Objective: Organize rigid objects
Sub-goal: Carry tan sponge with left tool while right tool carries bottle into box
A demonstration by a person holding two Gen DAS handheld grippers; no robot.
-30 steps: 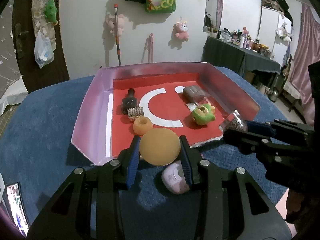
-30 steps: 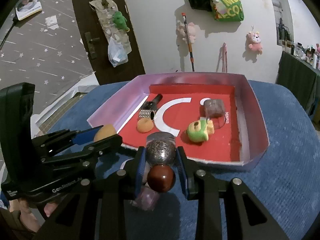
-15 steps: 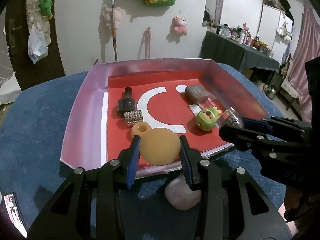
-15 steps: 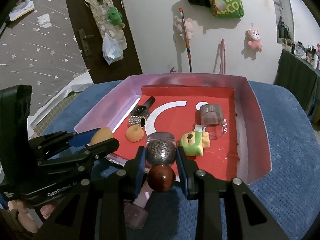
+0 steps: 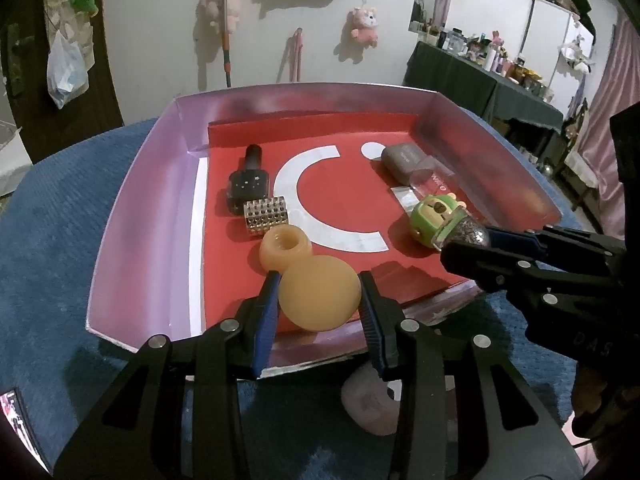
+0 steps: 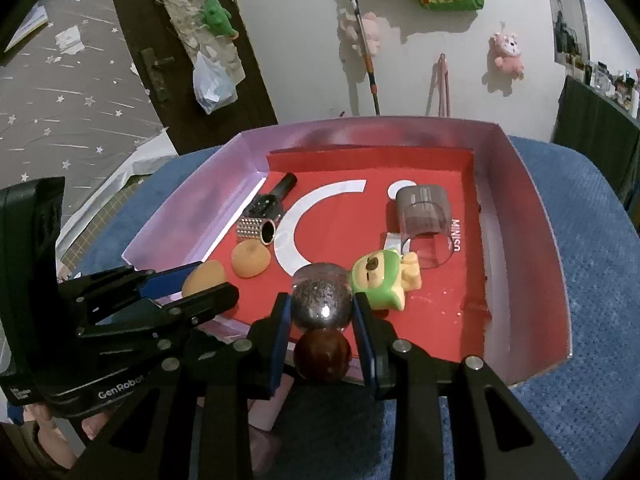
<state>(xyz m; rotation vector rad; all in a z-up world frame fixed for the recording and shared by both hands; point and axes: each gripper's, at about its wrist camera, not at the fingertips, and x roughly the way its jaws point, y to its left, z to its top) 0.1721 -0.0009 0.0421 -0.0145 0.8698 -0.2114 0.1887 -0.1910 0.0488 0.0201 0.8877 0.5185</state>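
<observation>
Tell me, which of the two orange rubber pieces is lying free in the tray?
The orange ring with the hole on top, beside the studded metal cylinder. The other, a smooth orange ball, is clamped in the left gripper.

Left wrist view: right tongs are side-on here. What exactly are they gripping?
Observer: The right tongs are shut on a glittery silver ball, with a glossy dark red ball directly behind it.
Operator: The studded silver cylinder beside the black bottle, solid?
Observer: Hollow. Its open end faces the white arc printed on the tray floor.
</observation>
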